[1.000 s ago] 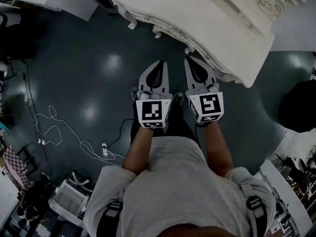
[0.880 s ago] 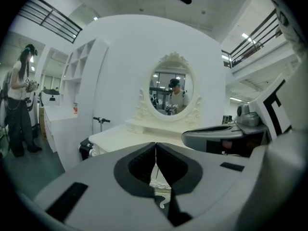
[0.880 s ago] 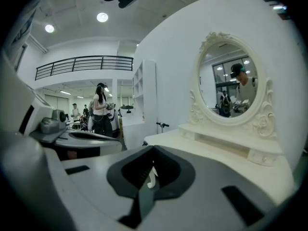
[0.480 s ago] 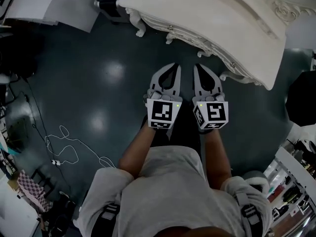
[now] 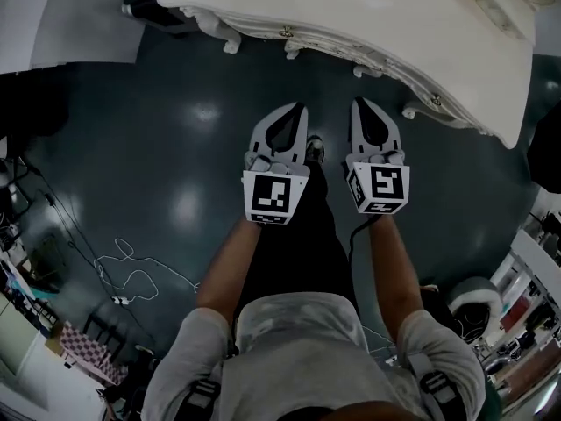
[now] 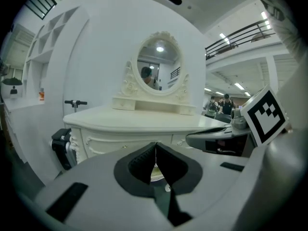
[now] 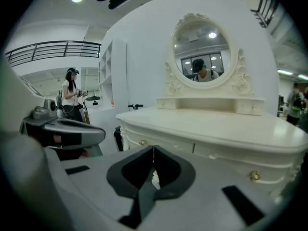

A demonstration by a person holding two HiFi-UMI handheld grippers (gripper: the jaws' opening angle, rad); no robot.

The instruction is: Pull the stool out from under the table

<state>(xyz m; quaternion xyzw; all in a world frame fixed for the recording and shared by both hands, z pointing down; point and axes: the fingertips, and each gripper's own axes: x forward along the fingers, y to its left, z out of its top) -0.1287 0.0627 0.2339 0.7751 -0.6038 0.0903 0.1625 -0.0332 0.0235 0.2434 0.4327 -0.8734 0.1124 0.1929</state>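
I note that the left gripper (image 5: 294, 110) and right gripper (image 5: 368, 105) have dropped lower over the last second. They sit side by side, short of the near edge of the counter (image 5: 368, 11). Both sets of jaws are pressed together and hold nothing. The stool shows in no view; I judge it hidden beneath the counter. This is approach only, with no contact yet.
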